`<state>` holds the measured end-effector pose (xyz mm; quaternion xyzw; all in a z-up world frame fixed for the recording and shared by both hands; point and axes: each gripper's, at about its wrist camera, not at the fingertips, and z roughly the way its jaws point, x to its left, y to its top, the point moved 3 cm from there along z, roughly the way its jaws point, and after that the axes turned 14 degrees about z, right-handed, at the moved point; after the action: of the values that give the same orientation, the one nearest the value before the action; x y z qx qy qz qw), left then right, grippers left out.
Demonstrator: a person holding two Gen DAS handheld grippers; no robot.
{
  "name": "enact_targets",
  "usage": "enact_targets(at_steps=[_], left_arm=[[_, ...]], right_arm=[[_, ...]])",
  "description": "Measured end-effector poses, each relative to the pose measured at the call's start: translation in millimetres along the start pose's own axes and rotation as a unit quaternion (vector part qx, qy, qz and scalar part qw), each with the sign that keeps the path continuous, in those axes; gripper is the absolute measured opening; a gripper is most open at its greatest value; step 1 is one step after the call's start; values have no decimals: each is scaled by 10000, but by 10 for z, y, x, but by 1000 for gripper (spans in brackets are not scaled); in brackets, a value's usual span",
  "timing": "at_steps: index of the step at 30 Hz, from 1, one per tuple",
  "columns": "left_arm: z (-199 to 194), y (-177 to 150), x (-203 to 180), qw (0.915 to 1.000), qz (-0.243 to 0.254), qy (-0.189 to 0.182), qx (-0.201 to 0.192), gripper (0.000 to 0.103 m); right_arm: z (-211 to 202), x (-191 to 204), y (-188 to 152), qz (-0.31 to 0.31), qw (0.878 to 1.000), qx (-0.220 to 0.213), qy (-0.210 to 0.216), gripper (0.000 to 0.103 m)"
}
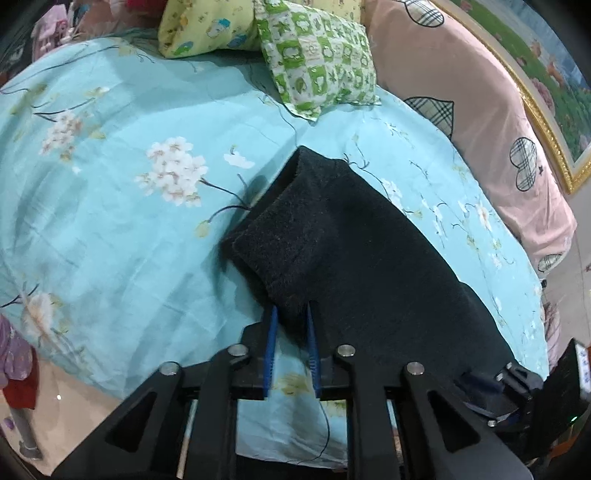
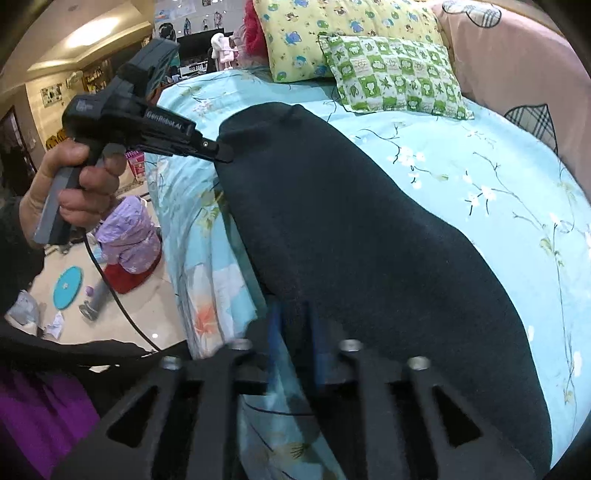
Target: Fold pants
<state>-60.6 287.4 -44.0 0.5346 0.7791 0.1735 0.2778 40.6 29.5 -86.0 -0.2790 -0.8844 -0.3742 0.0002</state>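
Note:
Black fleece pants (image 1: 354, 243) lie on a light-blue flowered bed sheet (image 1: 110, 206), one end folded over. My left gripper (image 1: 291, 314) is shut on the near edge of that end, its blue pads (image 1: 272, 339) pinching the cloth. In the right wrist view the pants (image 2: 369, 240) stretch long across the bed. My right gripper (image 2: 293, 314) is shut on their near edge. The left gripper (image 2: 221, 153) also shows there, held by a hand, clamped on the far end of the pants.
A green checked pillow (image 1: 317, 62) and a yellow pillow (image 1: 207, 26) lie at the head of the bed. A pink headboard cushion (image 1: 480, 110) runs along the right. The bed's edge drops to a floor (image 2: 122, 306) with toys and a purple bundle (image 2: 129, 236).

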Motion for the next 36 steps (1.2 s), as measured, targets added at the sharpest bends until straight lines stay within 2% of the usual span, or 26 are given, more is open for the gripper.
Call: enact_targets(at_steps=[1,2,3,6,8,11,14,18,24,27,31,34,36], left_arm=[[-27,-8,10,10000,-22,19,-9,28],[-52,-14,26,10000,-63,27,-22,40],[-73,-17,48,9999,-117,29,-37,46],[-84,-7,73,9998,-211,-9,-36,47],[-74,8,78,9996,-261,-59,-34,49],[-28,49,76,9996,-271,-71,20,54],[26,84,88,9995,-296,-82,115,57],[86,131,138,9991,-384,-102,172,57],[191,171,178,9991,-334,-88,262,57],[282,156,205,9987,-383,-123,307,58],[312,158,168,9992,-328,-76,226,60],[354,184,45,9998,-87,-30,197,59],[389,201,-54,9997,150,103,159,55]], right_arm=[[-39,-14,27,64,9999,-63,59,39],[-106,-41,69,159,9996,-174,122,42],[-148,-67,110,241,9993,-250,167,42],[-308,-238,299,648,9959,-568,266,42],[-361,-395,417,922,9931,-699,164,42],[-352,-632,559,1299,9885,-768,-118,42],[-318,-878,674,1773,9809,-782,-163,42],[-181,-1157,749,2290,9719,-537,-55,42],[98,-1381,808,2482,9687,-44,17,42],[276,-1427,803,2399,9701,378,16,42],[381,-1347,767,2174,9731,687,318,42],[445,-1274,719,1947,9763,892,313,41],[441,-1251,700,1844,9779,927,340,37]])
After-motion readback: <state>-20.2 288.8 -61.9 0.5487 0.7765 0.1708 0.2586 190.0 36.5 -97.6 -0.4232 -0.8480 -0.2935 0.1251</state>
